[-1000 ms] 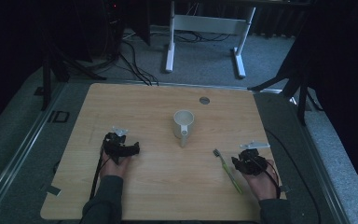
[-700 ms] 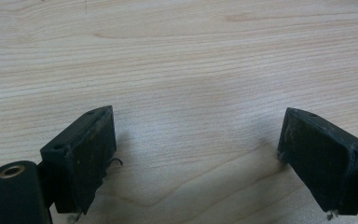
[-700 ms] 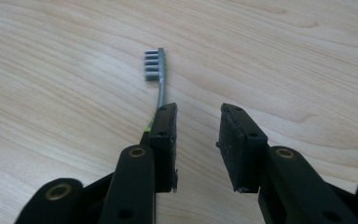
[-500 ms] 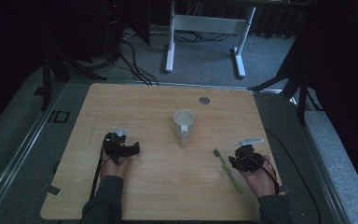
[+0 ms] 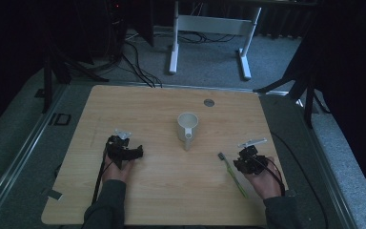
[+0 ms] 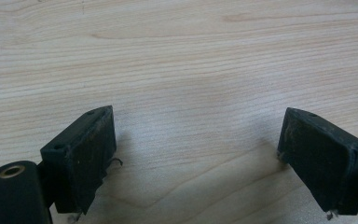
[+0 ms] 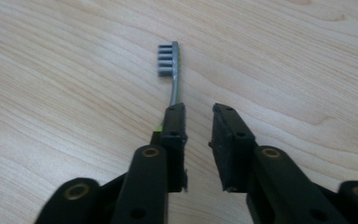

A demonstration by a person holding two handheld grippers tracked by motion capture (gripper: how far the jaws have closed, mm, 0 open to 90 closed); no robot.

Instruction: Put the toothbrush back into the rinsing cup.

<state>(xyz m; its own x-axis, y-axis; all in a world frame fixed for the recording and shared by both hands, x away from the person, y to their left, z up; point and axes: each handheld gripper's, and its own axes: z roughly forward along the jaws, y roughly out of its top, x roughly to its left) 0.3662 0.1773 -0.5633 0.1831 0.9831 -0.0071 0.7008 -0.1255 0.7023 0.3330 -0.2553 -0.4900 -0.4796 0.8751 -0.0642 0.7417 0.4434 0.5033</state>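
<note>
A green-handled toothbrush (image 5: pixel 232 171) lies on the wooden table (image 5: pixel 171 191) at the front right, its grey bristle head (image 7: pixel 170 60) pointing away from me. My right gripper (image 7: pixel 198 112) is low over it, jaws a narrow gap apart with bare wood between them. The handle runs under the outer side of the left jaw, not between the two. My right gripper (image 5: pixel 242 162) sits just right of the brush. A white mug (image 5: pixel 188 126) stands upright mid-table, handle toward me. My left gripper (image 5: pixel 134 152) rests at the front left, wide open (image 6: pixel 196 154) over bare wood.
A small grey round disc (image 5: pixel 209 102) sits near the table's far edge. Beyond the table stand a white desk frame (image 5: pixel 209 28) and black cables (image 5: pixel 138 62) on the grey carpet. Dark stands flank both sides.
My right gripper has shifted a little left, closing in on the toothbrush. The left gripper, the mug and the toothbrush have stayed put.
</note>
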